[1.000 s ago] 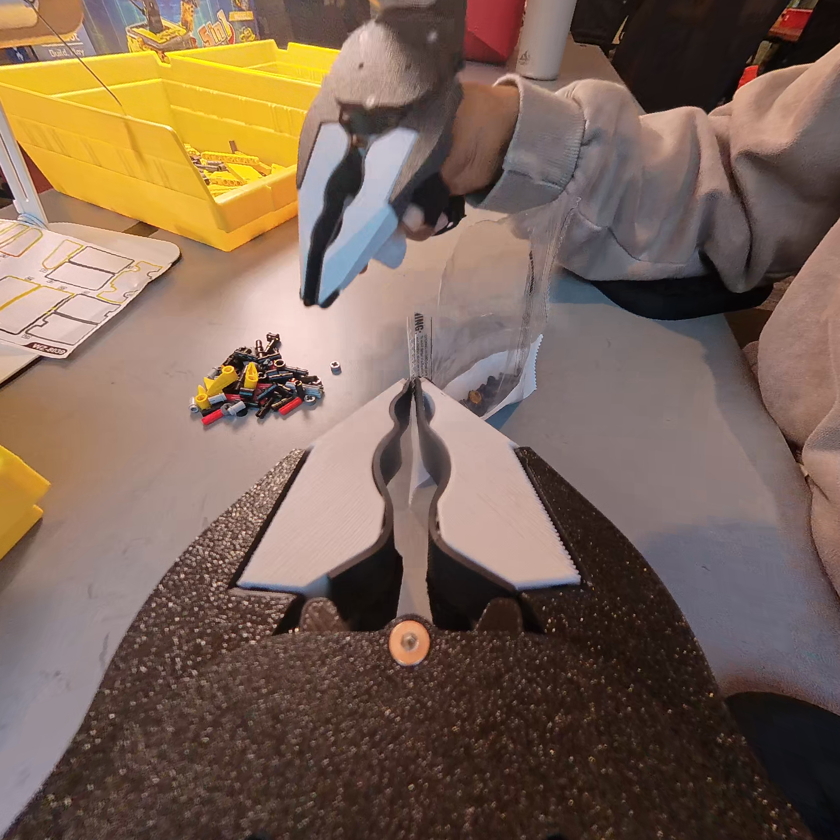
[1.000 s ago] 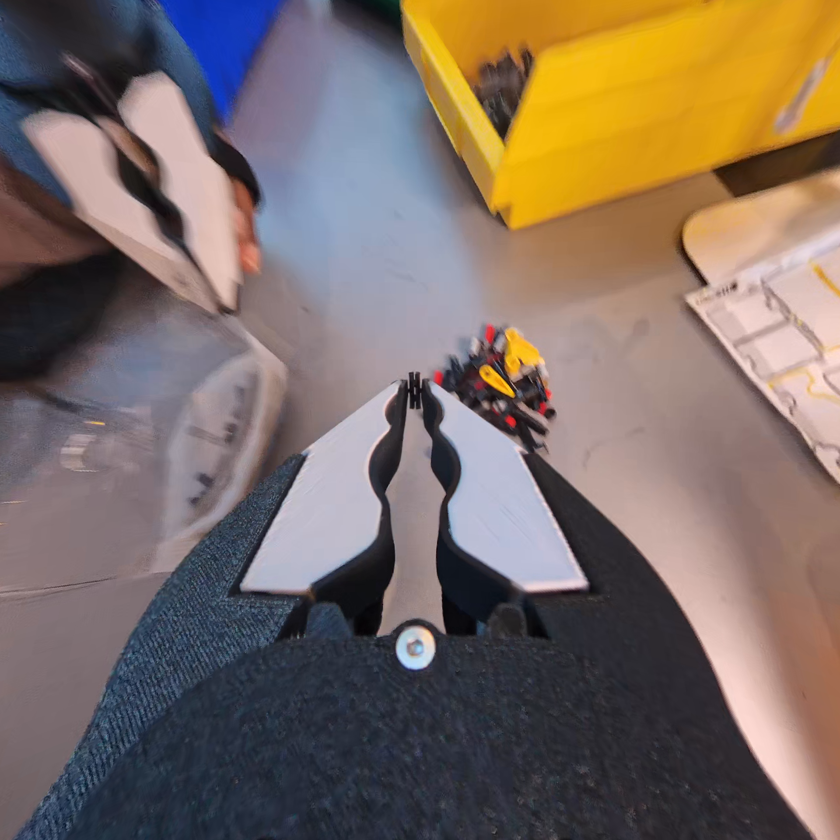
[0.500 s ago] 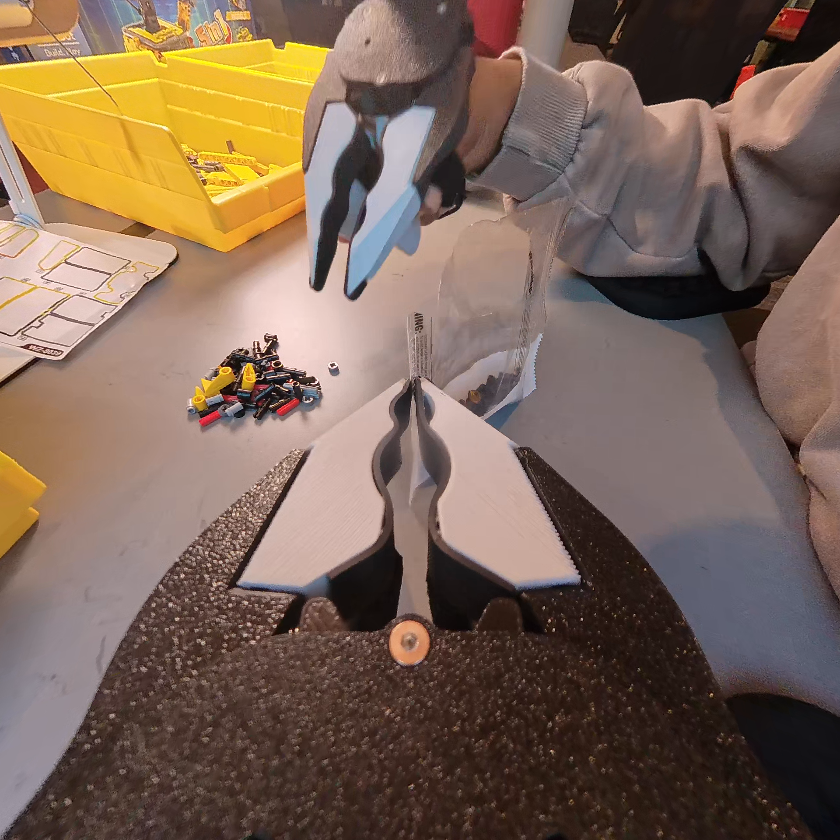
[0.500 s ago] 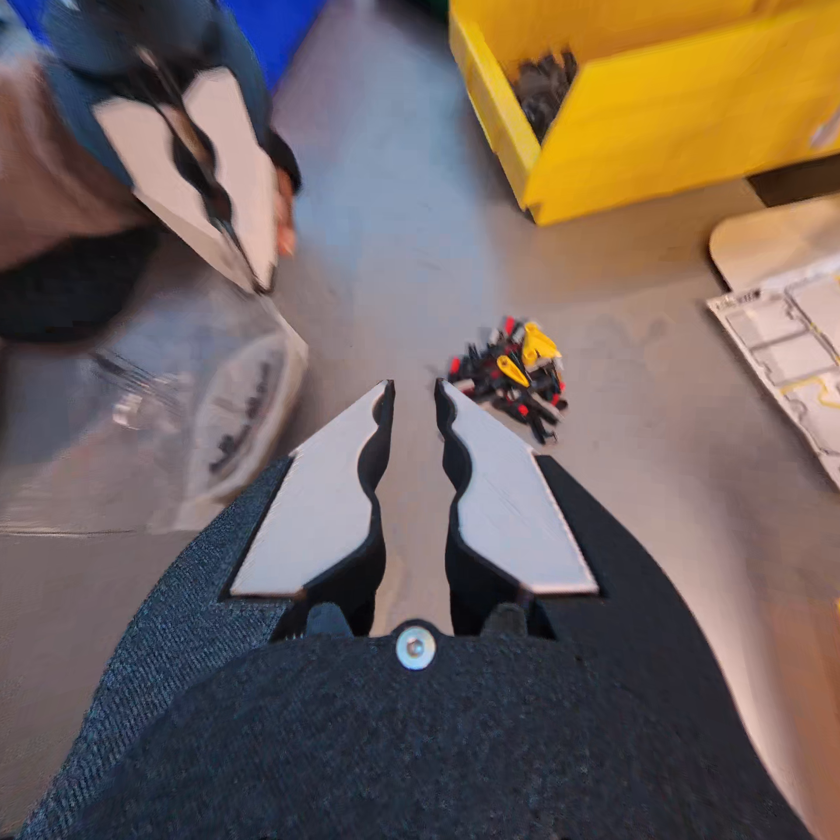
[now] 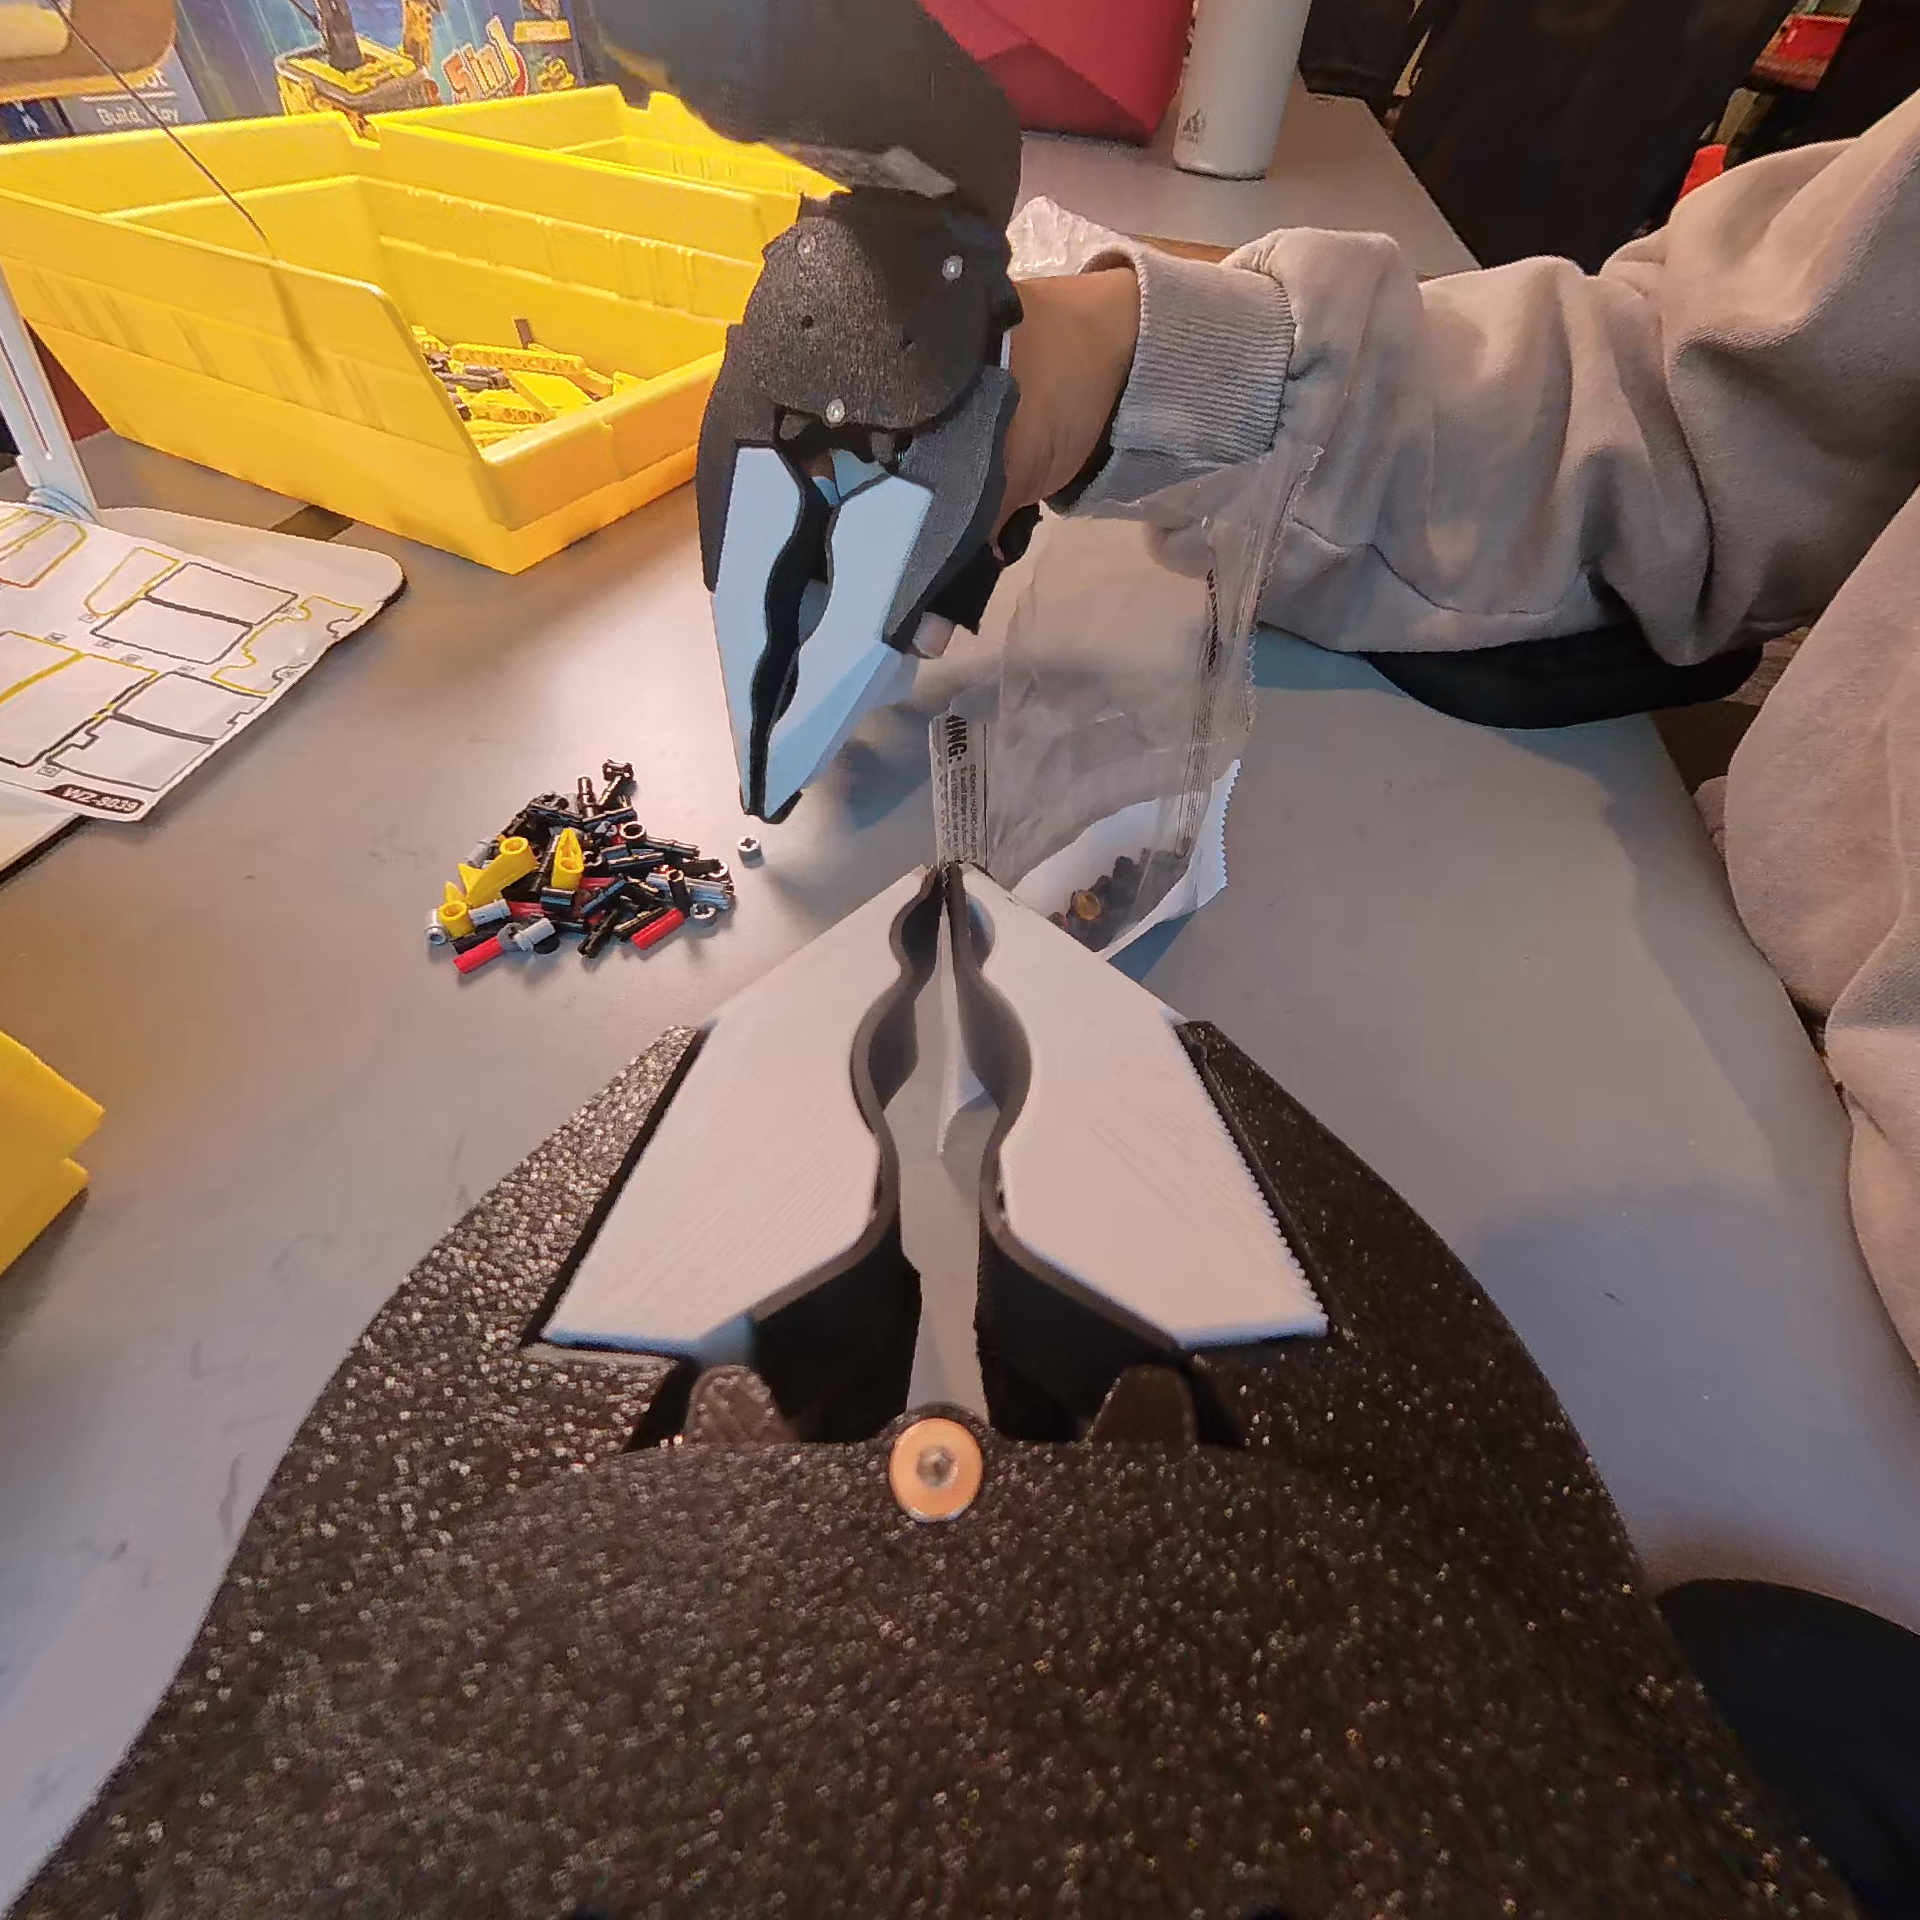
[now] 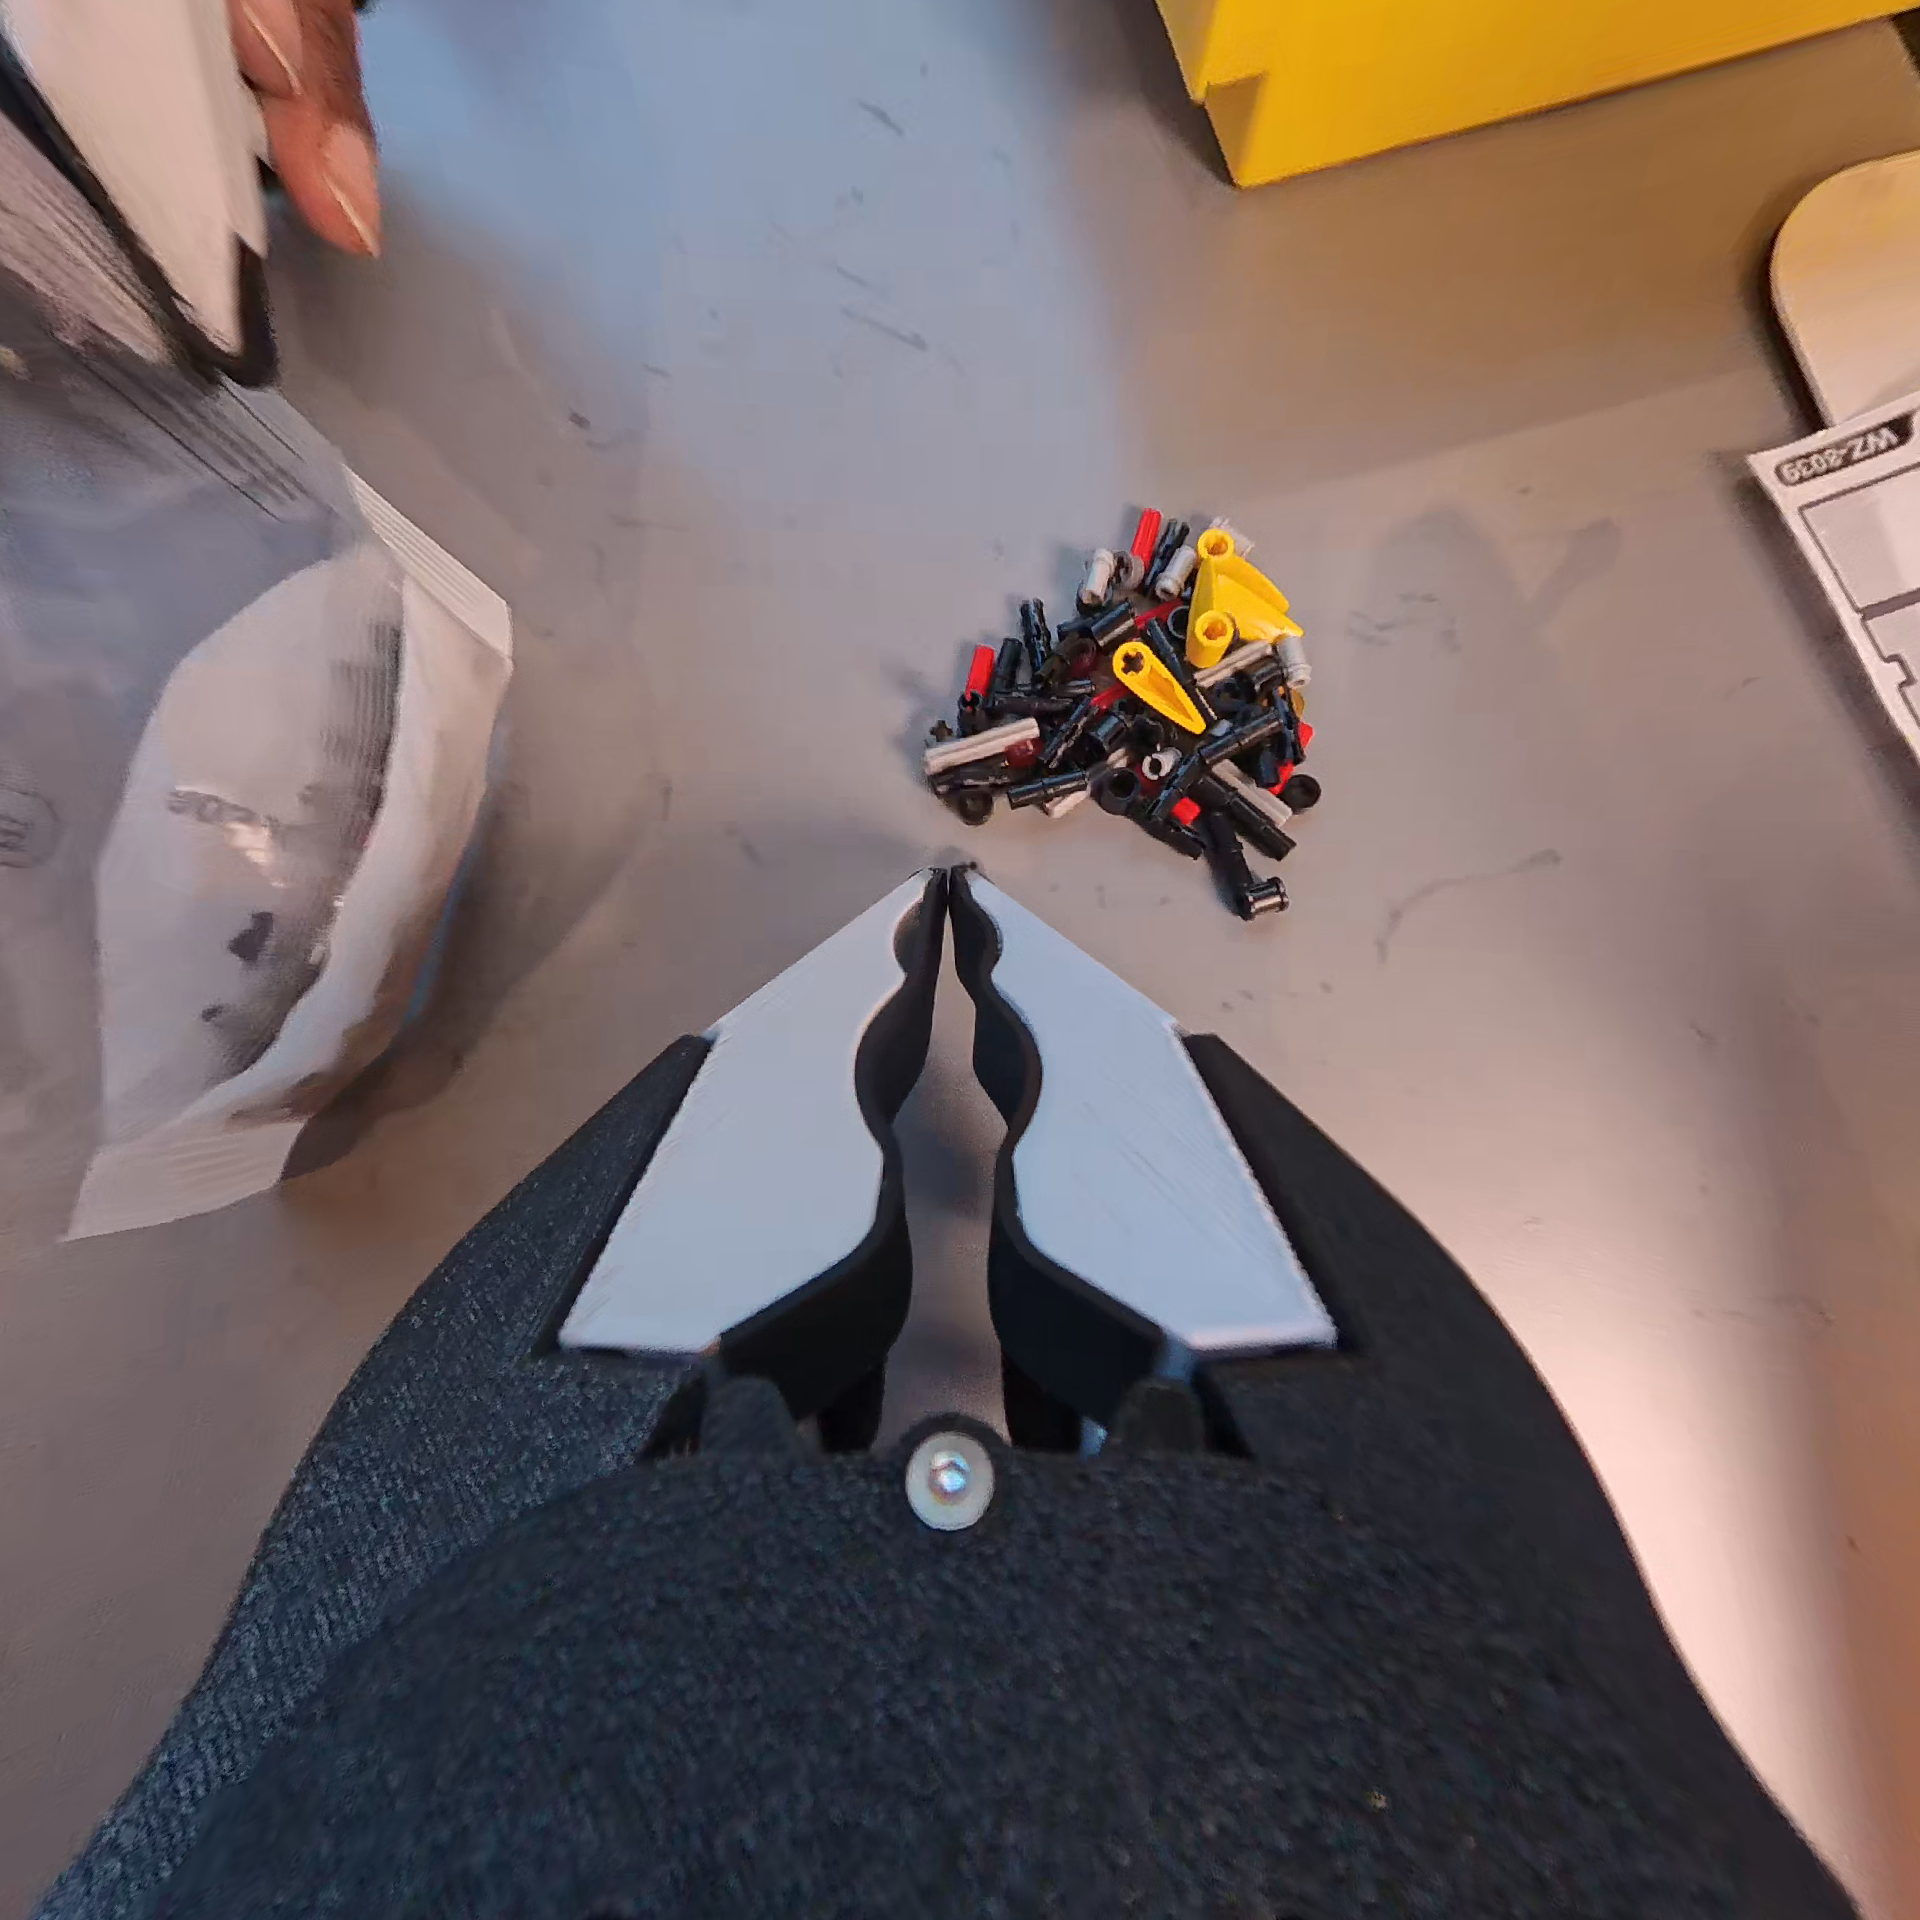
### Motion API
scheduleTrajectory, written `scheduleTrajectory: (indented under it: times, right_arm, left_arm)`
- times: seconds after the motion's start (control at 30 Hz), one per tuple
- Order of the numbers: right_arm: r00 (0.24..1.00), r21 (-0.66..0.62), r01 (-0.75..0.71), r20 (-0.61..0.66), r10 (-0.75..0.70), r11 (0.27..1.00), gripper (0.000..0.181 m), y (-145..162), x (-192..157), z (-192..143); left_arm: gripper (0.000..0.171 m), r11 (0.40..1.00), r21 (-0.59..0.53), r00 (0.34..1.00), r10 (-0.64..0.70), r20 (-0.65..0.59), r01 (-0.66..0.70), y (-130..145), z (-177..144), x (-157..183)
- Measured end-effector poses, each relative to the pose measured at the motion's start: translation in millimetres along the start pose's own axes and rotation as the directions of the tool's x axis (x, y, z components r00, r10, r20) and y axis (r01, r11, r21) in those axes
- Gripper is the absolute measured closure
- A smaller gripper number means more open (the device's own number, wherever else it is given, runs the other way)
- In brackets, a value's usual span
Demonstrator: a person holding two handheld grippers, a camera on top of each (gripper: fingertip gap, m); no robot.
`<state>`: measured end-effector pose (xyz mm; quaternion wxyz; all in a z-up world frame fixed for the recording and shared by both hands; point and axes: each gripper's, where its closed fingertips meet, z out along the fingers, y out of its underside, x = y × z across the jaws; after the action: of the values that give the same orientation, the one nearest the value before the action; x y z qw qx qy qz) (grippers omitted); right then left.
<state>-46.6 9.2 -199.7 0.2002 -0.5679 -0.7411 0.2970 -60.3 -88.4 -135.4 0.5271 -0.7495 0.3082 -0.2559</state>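
Note:
My left gripper [image 5: 951,873] is shut on the edge of a clear plastic bag [image 5: 1122,727] and holds it upright on the grey table; a few small dark pieces lie in the bag's bottom. My right gripper [image 6: 948,873] is shut, tips down at the table. In the left wrist view its tips [image 5: 764,810] are right above a loose small grey piece [image 5: 750,844]; I cannot tell whether they pinch anything. A pile of small black, red, yellow and grey pieces [image 6: 1122,707] lies just right of the right gripper. The bag also shows in the right wrist view [image 6: 260,831].
Yellow bins [image 5: 364,312] with parts stand at the back left, and another yellow bin corner [image 5: 31,1143] is at the left edge. A printed sheet [image 5: 135,665] lies on the left. A person's grey sleeve [image 5: 1558,416] rests across the right side. My right fingertips sit around 12 cm from my left ones.
The right gripper held a small black piece a second ago, opened, then came down to the table beside the pile and shut. The left gripper kept still on the bag.

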Motion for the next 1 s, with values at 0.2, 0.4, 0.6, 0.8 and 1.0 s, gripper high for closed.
scheduleTrajectory:
  times: [0.2, 0.4, 0.6, 0.8, 1.0]
  right_arm:
    - [0.999, 0.179, 0.012, 0.033, -0.018, 0.984, 0.181, -44, -13, -37]
    - [1.0, 0.036, -0.004, 0.004, 0.004, 0.999, 0.167, -11, -4, -5]
    - [0.999, -0.021, -0.017, -0.036, 0.016, 1.0, 0.175, 5, 6, 10]
    - [1.0, 0.067, -0.013, 0.004, 0.013, 0.998, 0.177, -15, -2, -5]
    - [0.966, 0.369, 0.078, 0.201, -0.161, 0.926, 0.181, -86, -68, -73]
  left_arm:
    - [0.171, 1.0, 0.0, 1.0, -0.003, 0.001, 0.003, 0, 0, 0]
    - [0.171, 1.0, -0.001, 1.0, -0.001, 0.002, 0.001, 0, 0, 0]
    - [0.171, 1.0, 0.0, 1.0, -0.003, 0.0, 0.003, 0, 1, 0]
    - [0.171, 1.0, 0.0, 1.0, -0.003, 0.002, 0.003, 0, 0, 0]
    - [0.171, 1.0, 0.001, 1.0, -0.005, 0.001, 0.005, 0, 0, -1]
